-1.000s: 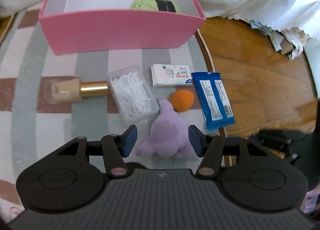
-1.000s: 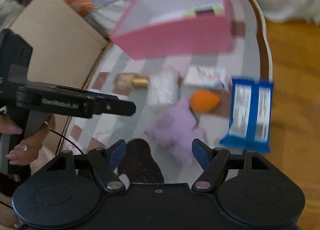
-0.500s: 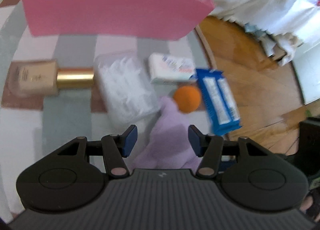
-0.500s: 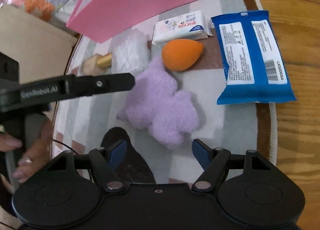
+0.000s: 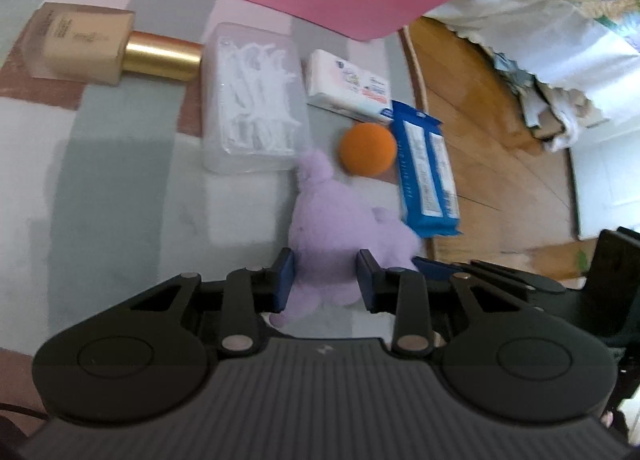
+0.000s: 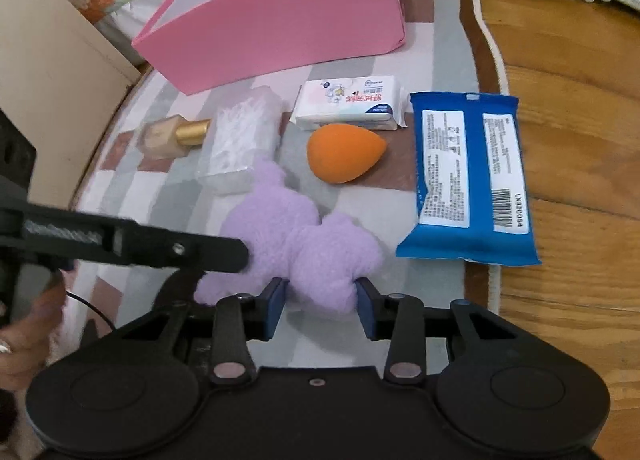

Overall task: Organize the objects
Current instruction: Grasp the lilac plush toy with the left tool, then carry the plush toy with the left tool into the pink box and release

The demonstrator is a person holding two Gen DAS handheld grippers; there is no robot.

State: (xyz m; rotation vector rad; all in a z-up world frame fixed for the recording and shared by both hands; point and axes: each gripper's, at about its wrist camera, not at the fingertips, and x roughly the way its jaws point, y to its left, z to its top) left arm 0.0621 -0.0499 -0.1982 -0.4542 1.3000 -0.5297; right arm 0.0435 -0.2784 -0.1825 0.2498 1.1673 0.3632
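Lilac fleece fills both views: a soft purple plush toy [image 5: 340, 215] lies on a striped grey, white and rust rug [image 5: 120, 179], and both grippers have closed on it. The left gripper [image 5: 325, 278] has just been narrowing its fingers, and its blue pads now press the plush's near lobe from either side. The right gripper [image 6: 320, 304] has likewise just been closing, and its pads pinch the lobe next to it (its tips also show in the left view, just beside the left fingers).

Just past the plush sit an orange teardrop makeup sponge [image 6: 344, 152] and a clear plastic box of white floss picks [image 5: 252, 99], the box touching the plush's ear. A white tissue packet [image 6: 350, 101] lies behind the sponge, and a beige foundation bottle with a gold cap [image 5: 108, 47] lies left of the floss box. A blue foil wipes pack [image 6: 468, 175] overhangs the rug's curved edge onto the wooden floor [image 6: 580, 139]. The pink cardboard box [image 6: 276, 19] stands at the rug's far side, with a bare strip of rug between it and the row of items.
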